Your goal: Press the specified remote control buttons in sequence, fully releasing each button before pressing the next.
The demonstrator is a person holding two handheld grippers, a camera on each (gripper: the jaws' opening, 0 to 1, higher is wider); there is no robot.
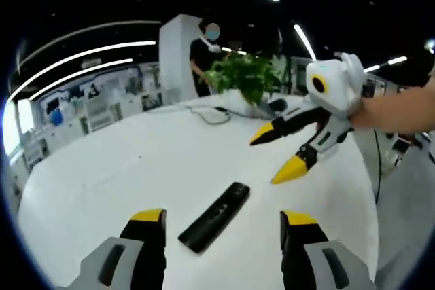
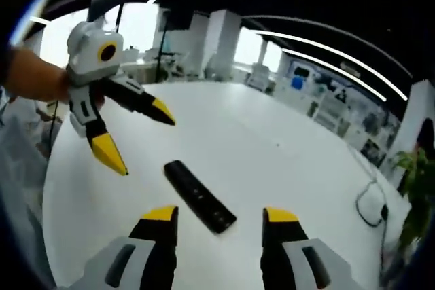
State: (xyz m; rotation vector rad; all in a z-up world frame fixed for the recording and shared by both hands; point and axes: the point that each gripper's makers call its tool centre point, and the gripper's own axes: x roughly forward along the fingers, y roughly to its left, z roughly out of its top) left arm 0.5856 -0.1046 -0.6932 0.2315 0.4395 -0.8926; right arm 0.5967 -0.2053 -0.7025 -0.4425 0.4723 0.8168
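Left gripper view: remote (image 1: 215, 215) lying diagonally on table (image 1: 102, 168), between own parted jaws.
Left gripper (image 1: 224, 225): sitting nearest, fingers apart.
Right gripper (image 1: 272, 157): hovering beyond, fingers apart.

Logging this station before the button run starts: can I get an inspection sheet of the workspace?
Surface: white table, bare around the remote.
Job's things: black remote control lying flat, untouched.
Clutter: potted plant at the far edge.
Grippers: left gripper open, in the air beside the remote; right gripper open, in the air past it.
Cables: a cable lies near the plant.
Surroundings: open office, ceiling light strips, a person standing behind the plant.
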